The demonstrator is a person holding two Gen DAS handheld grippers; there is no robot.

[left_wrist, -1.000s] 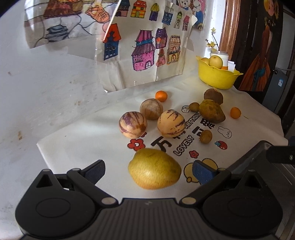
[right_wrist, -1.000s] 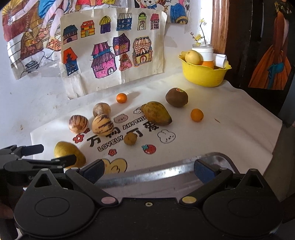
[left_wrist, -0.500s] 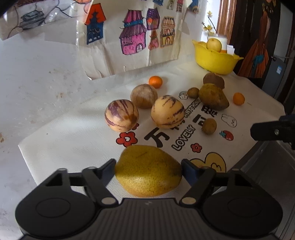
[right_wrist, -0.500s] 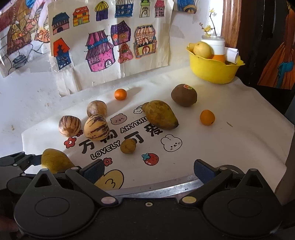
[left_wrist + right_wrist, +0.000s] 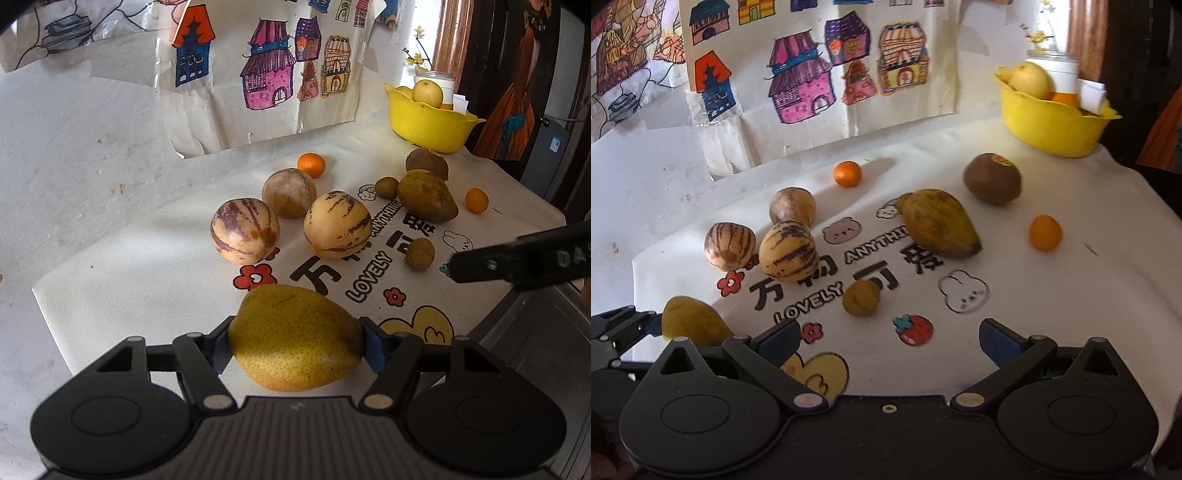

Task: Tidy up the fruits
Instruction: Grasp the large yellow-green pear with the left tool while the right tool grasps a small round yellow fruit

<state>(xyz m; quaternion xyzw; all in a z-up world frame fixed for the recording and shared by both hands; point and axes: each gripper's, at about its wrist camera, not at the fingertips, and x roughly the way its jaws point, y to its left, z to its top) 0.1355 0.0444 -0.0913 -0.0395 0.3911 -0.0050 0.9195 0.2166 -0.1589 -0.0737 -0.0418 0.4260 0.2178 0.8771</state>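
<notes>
— What has the left gripper (image 5: 295, 341) got?

— The big yellow pear (image 5: 295, 338). The jaws have just been closing, and now the blue pads (image 5: 373, 349) press on both its sides, at the near edge of the white printed cloth (image 5: 129, 273).

— And the right gripper (image 5: 888, 338)?

— Jaws spread wide, nothing between them, above the cloth near a small brown fruit (image 5: 861, 297).

— The rest of the fruit?

— Three striped melons (image 5: 337, 229) clustered mid-cloth, a mango (image 5: 940, 221) beside them, two small oranges (image 5: 1045, 232) apart. The yellow bowl (image 5: 428, 125) sits at the far corner with fruit in it.

Drawings (image 5: 266, 62) on white wall (image 5: 74, 147)
</notes>
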